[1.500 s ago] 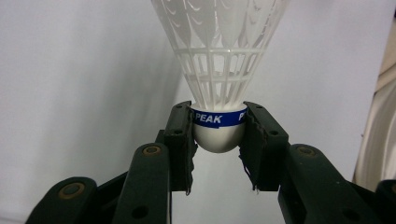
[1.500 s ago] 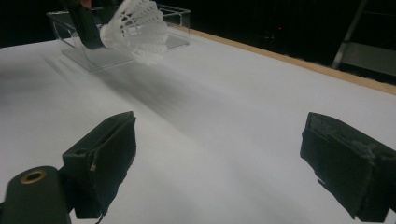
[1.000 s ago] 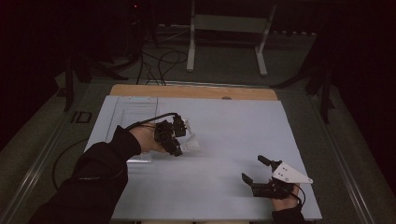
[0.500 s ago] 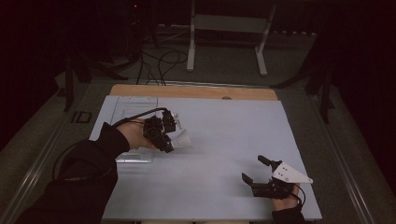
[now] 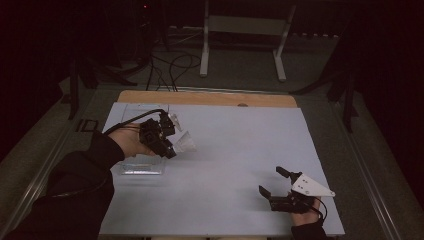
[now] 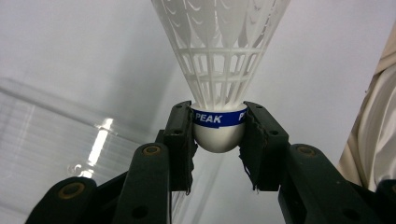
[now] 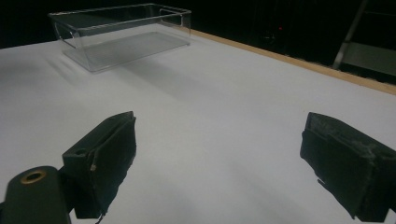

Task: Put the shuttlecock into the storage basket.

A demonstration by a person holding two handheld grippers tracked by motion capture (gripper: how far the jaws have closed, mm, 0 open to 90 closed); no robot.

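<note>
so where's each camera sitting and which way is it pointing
High view: above the near table edge, looking forward and down; forearms, left tool, right tool.
Left gripper view: on the left tool, along its jaws clamping the shuttlecock.
Right gripper view: on the right tool, across the table.
Shared: the clear bin.

The shuttlecock [image 6: 219, 70] is white, with a meshed plastic skirt that flares away from a rounded white cork ringed by a blue band printed "PEAK". Its cork is pinched between the jaws of the left gripper [image 6: 218, 133], one jaw on each side at the band. In the high view it [image 5: 184, 143] is held above the surface, skirt pointing away from the hand.
</note>
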